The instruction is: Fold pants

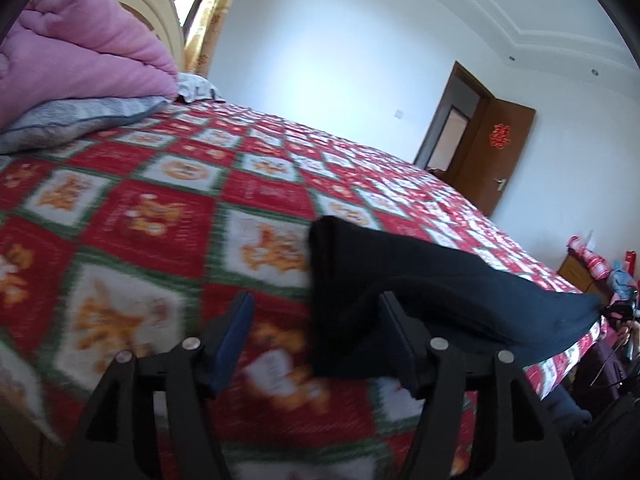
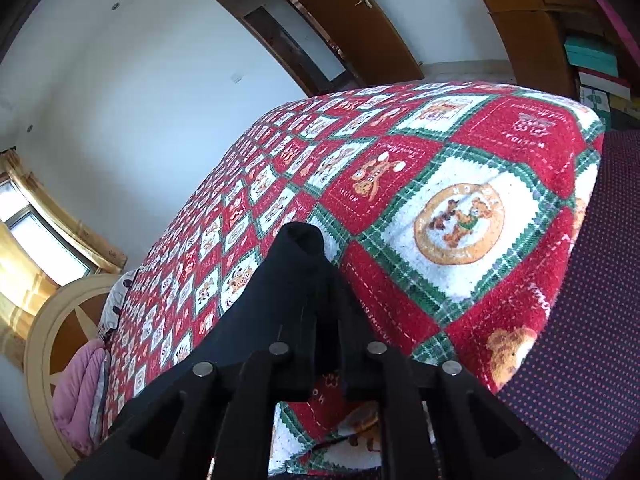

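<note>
The black pants [image 1: 400, 280] lie on the bed's red, white and green patterned blanket [image 1: 160, 200], one end stretched toward the bed's right edge. My left gripper [image 1: 316, 332] is open just above the blanket; the pants drape over its right finger [image 1: 396, 340], and its left finger [image 1: 236, 332] is bare. In the right wrist view my right gripper [image 2: 324, 276] is shut on a bunched end of the pants [image 2: 296, 272], held above the blanket [image 2: 460, 216] near the bed's corner. The fabric hangs back to the left past the gripper's frame.
A pink quilt [image 1: 80, 52] and a grey pillow [image 1: 72, 120] sit at the headboard end. A brown door [image 1: 480, 148] stands open beyond the bed. A cluttered nightstand [image 1: 592, 268] is at the right. A wooden cabinet [image 2: 540, 20] and dark dotted fabric [image 2: 592, 320] flank the bed corner.
</note>
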The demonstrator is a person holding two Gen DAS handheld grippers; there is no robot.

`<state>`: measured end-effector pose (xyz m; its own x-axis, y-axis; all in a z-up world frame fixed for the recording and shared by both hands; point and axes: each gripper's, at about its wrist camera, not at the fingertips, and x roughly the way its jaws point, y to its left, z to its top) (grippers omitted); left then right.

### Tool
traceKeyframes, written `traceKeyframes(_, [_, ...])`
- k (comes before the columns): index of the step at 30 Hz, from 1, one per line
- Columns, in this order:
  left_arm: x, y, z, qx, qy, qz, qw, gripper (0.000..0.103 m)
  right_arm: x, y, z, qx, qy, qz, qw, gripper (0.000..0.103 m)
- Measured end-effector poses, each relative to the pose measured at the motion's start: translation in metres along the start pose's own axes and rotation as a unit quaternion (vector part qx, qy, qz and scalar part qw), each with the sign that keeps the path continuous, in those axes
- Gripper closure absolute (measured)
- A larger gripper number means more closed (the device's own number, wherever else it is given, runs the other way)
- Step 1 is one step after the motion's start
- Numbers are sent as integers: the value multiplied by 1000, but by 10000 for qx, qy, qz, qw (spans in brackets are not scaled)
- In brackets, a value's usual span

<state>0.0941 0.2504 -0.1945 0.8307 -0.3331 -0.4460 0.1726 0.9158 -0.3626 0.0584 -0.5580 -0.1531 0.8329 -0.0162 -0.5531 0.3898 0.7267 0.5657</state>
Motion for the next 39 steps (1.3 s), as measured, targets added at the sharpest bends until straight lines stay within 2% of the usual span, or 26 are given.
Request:
traceKeyframes(1, [-4, 6, 0, -22, -12, 131, 9999, 36, -2, 1, 0, -16, -34, -43, 10000, 88])
traceKeyframes(3, [-12, 21, -1, -172, -66, 394, 9991, 35, -9, 4, 1, -80, -169, -187, 9997, 77])
traceKeyframes(5, [-18, 37, -1, -354, -36, 735, 9967, 36, -19, 7, 1, -144, -372, -390, 9984, 71])
traceKeyframes(6, [-19, 43, -1, -445, 7, 787, 9959, 37, -24, 10, 2, -155, -460, -461, 9978, 71])
traceKeyframes(9, [-24, 51, -3, -807, 154, 595, 9948, 45, -44, 19, 1, -243, -831, -676, 9940, 71])
traceKeyframes(13, [-29, 23, -4, -741, 307, 52, 9968, 48, -59, 50, -8, -692, -1022, -621, 9904, 71])
traceKeyframes(15, [-25, 8, -5, -819, 414, -221, 9955, 48, -55, 76, -17, -1121, -896, -512, 9883, 71])
traceKeyframes(16, [-22, 2, -5, -803, 454, -233, 9955, 48, -51, 88, -22, -1322, -800, -460, 9869, 71])
traceKeyframes(18, [-14, -13, -2, -587, 504, -126, 9969, 48, -38, 120, -41, -1918, -544, -316, 9794, 71])
traceKeyframes(19, [-10, -23, 0, -354, 508, 50, 9981, 48, -31, 135, -52, -2216, -420, -256, 9739, 71])
traceKeyframes(21, [-5, -37, 1, 108, 541, 259, 9981, 48, -12, 169, -81, -2963, -84, -60, 9550, 71])
traceKeyframes(23, [2, -52, 0, 722, 638, 637, 9933, 50, 3, 200, -118, -3737, 212, 141, 9272, 71])
traceKeyframes(24, [3, -55, -1, 880, 657, 669, 9917, 53, 7, 210, -134, -4011, 299, 206, 9153, 71])
traceKeyframes(25, [6, -57, -3, 1016, 720, 708, 9897, 60, 12, 220, -149, -4281, 405, 261, 9024, 71])
traceKeyframes(26, [10, -58, -3, 1114, 801, 775, 9875, 69, 20, 231, -170, -4610, 567, 338, 8849, 71])
traceKeyframes(27, [13, -58, -4, 1180, 842, 773, 9864, 72, 26, 237, -182, -4770, 671, 396, 8755, 71])
traceKeyframes(30, [11, -60, -9, 1310, 866, 814, 9842, 79, 40, 252, -220, -5193, 1073, 674, 8451, 71])
traceKeyframes(33, [8, -57, -8, 1247, 815, 763, 9859, 84, 48, 261, -249, -5673, 1195, 696, 8118, 71])
traceKeyframes(35, [10, -57, -6, 1244, 804, 740, 9862, 87, 56, 267, -264, -5931, 1215, 654, 7932, 71])
traceKeyframes(39, [12, -61, -2, 1394, 762, 819, 9839, 89, 79, 271, -273, -6108, 1329, 499, 7790, 71])
